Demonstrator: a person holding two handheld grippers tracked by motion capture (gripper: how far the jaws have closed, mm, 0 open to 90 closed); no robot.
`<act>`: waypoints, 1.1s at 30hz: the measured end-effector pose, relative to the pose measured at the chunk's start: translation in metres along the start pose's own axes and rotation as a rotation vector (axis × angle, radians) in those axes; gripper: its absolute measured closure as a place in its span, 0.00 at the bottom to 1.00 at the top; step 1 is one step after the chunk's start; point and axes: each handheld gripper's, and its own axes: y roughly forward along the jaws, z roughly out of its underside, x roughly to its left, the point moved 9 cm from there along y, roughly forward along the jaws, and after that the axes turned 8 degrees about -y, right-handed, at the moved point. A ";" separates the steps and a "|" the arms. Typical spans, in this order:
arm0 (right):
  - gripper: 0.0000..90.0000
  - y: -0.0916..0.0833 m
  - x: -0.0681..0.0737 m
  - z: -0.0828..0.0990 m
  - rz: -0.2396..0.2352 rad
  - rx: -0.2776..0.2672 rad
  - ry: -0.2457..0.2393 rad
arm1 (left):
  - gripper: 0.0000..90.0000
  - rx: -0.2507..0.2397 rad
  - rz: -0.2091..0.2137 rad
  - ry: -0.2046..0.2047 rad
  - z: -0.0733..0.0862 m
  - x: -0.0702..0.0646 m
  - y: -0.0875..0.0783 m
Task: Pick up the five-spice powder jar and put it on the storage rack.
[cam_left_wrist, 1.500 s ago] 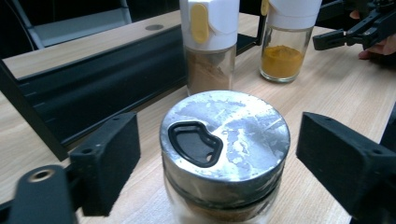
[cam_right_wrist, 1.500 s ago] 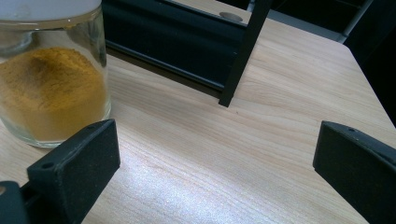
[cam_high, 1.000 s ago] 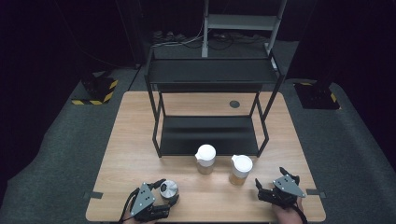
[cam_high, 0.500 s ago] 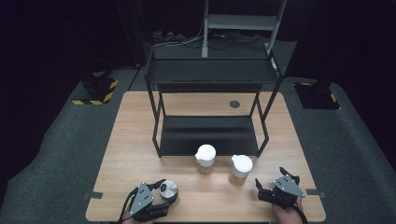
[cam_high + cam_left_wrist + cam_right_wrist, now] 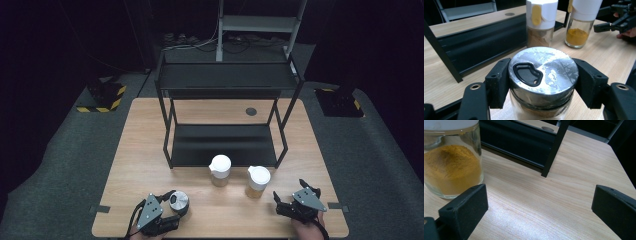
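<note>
The left claw (image 5: 172,202) is gripping a jar (image 5: 178,202) with a steel lid at the near left of the counter (image 5: 150,165). In the left gripper view the 2 jaws are pressing on opposite sides of the jar (image 5: 543,82), just under the lid, and the jar is standing upright on the wood. The lid is showing a black, bean-shaped pour opening on its top. The jaws have just been closing on the jar, which is sitting between them.

The right claw (image 5: 286,200) is resting at the near right of the counter, jaws standing wide apart with bare wood between them. In the right gripper view its jaws are pointing toward a rack leg, and a glass jar of yellow powder (image 5: 450,162) is standing just beyond the tip of 1 jaw, not touched.

2 white-capped jars are standing upright near the middle of the counter, just in front of the black rack (image 5: 225,145): the brown-powder jar (image 5: 220,170) on the left and the yellow-powder jar (image 5: 258,181) on the right, close together but apart. The steel-lidded jar is well to the left of both. The rack has 2 shelves.
</note>
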 end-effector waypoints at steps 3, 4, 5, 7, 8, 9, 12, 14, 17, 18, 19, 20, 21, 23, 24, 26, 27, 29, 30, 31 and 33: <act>0.00 0.000 0.000 0.000 -0.001 0.001 -0.001 | 0.39 -0.011 -0.023 -0.003 -0.005 0.000 0.002; 0.00 0.000 0.000 0.000 -0.002 0.001 -0.002 | 0.39 -0.012 -0.029 -0.004 -0.006 0.000 0.002; 0.00 0.000 0.000 0.000 -0.004 0.001 -0.002 | 0.39 -0.017 -0.038 -0.005 -0.007 0.000 0.003; 0.00 0.000 -0.001 0.000 -0.005 0.001 0.002 | 0.39 -0.024 -0.043 -0.018 -0.010 0.002 0.006; 0.00 0.000 -0.001 0.000 -0.005 0.001 0.002 | 0.39 -0.024 -0.043 -0.018 -0.010 0.002 0.006; 0.00 0.000 -0.001 0.000 -0.005 0.002 0.003 | 0.39 -0.023 -0.045 -0.016 -0.011 0.003 0.007; 0.00 0.000 -0.001 0.000 -0.005 0.001 0.001 | 0.39 -0.025 -0.059 -0.007 -0.016 0.004 0.011; 0.00 0.000 0.000 0.000 -0.005 0.002 0.000 | 0.39 -0.034 -0.066 -0.021 -0.018 0.006 0.014; 0.00 0.000 -0.001 0.000 -0.003 -0.001 0.002 | 0.39 -0.042 -0.081 -0.016 -0.027 0.009 0.020; 0.00 0.000 -0.001 0.000 -0.004 -0.001 0.003 | 0.39 -0.042 -0.081 -0.016 -0.027 0.009 0.020; 0.00 0.000 -0.001 0.000 -0.005 0.000 0.004 | 0.39 -0.045 -0.086 -0.013 -0.031 0.011 0.022; 0.00 0.000 -0.001 0.000 -0.004 0.000 0.004 | 0.39 -0.045 -0.087 -0.012 -0.033 0.011 0.022; 0.00 0.000 -0.001 0.000 -0.004 0.000 0.005 | 0.39 -0.047 -0.090 -0.015 -0.036 0.012 0.025; 0.00 0.000 -0.001 0.000 -0.005 0.000 0.004 | 0.39 -0.046 -0.094 -0.005 -0.040 0.013 0.027; 0.00 0.000 -0.001 0.000 -0.005 0.000 0.004 | 0.39 -0.046 -0.097 -0.003 -0.041 0.013 0.028; 0.00 0.000 -0.001 0.000 -0.005 0.000 0.004 | 0.39 -0.052 -0.105 0.001 -0.046 0.014 0.030; 0.00 0.000 -0.001 0.000 -0.007 0.000 0.004 | 0.39 -0.056 -0.108 -0.004 -0.048 0.014 0.032; 0.00 0.000 -0.001 0.000 -0.006 -0.001 0.005 | 0.39 -0.060 -0.112 -0.005 -0.052 0.015 0.034; 0.00 0.000 -0.001 0.000 -0.006 -0.002 0.004 | 0.39 -0.062 -0.114 -0.006 -0.053 0.016 0.036; 0.00 0.000 -0.001 0.000 -0.007 -0.002 0.004 | 0.39 -0.061 -0.118 -0.004 -0.056 0.017 0.038; 0.00 0.000 -0.002 0.000 -0.009 -0.003 0.006 | 0.39 -0.058 -0.119 -0.003 -0.059 0.018 0.042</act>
